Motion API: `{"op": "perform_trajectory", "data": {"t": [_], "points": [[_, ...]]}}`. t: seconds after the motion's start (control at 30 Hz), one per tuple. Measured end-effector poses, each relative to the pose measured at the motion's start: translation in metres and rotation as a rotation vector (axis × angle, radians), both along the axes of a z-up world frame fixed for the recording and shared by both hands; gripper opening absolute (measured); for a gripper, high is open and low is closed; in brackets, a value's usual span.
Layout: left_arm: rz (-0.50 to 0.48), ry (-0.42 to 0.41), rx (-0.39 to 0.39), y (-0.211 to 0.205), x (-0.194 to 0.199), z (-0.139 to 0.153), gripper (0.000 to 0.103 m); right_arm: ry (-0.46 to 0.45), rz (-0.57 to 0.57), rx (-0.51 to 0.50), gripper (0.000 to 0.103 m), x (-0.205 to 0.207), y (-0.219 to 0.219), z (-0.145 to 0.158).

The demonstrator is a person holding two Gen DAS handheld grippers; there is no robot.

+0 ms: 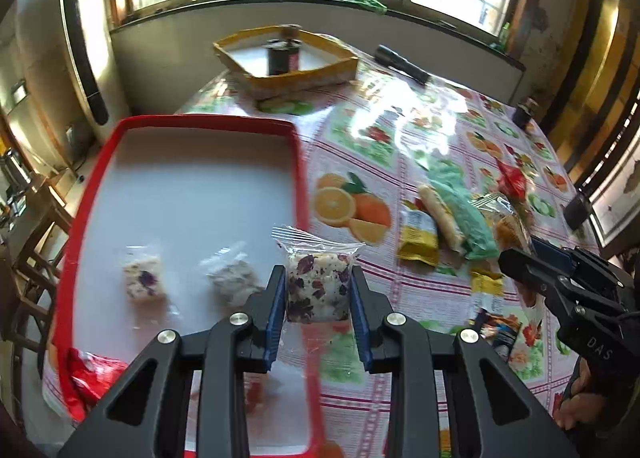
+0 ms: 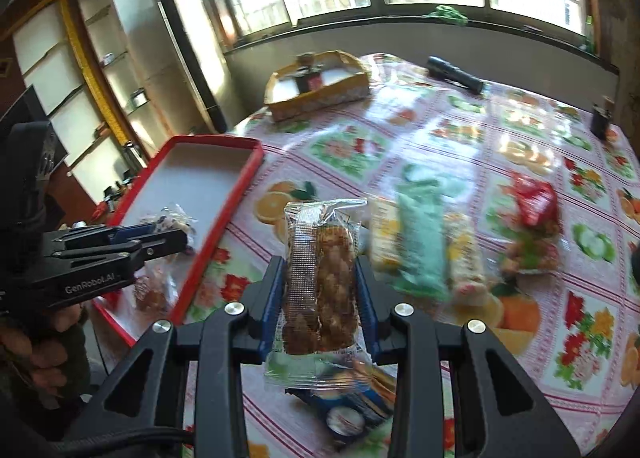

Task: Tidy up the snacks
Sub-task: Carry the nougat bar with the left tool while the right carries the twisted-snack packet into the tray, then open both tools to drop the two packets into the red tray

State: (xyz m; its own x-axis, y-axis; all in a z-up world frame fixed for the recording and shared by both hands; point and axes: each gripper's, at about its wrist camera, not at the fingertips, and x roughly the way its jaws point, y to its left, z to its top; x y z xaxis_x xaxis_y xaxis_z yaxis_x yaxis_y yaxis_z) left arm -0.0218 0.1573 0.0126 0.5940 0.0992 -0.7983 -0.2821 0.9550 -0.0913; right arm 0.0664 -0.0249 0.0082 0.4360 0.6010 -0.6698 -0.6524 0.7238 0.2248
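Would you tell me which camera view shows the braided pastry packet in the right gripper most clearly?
The right wrist view: the braided pastry packet fills the centre, held upright between the right gripper fingers, its clear wrapper and brown crust plain. The left wrist view shows only an orange sliver of it beyond that gripper.

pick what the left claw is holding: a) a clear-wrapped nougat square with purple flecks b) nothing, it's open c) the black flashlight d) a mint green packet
A: the left claw is closed on the clear-wrapped nougat square at the red tray edge; the flashlight and green packet lie on the table.
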Motion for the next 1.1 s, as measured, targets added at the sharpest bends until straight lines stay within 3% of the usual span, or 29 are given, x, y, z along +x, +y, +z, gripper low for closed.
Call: {"op": "perform_trajectory", "data": {"t": [0.4, 0.63, 1.1], "points": [[0.166, -0.008, 0.025, 0.076, -0.012, 0.009, 0.03, -0.001, 0.15, 0.05, 0.037, -0.007, 0.086, 0.01], [0.215, 0.003, 0.019, 0.098, -0.001, 0.003, 0.03, 0.003, 0.199, 0.046, 0.037, -0.006, 0.124, 0.006], [0.32, 0.068, 0.007, 0.128, 0.01, -0.02, 0.03, 0.002, 0.271, -0.045, 0.037, 0.002, 0.195, -0.029]]}}
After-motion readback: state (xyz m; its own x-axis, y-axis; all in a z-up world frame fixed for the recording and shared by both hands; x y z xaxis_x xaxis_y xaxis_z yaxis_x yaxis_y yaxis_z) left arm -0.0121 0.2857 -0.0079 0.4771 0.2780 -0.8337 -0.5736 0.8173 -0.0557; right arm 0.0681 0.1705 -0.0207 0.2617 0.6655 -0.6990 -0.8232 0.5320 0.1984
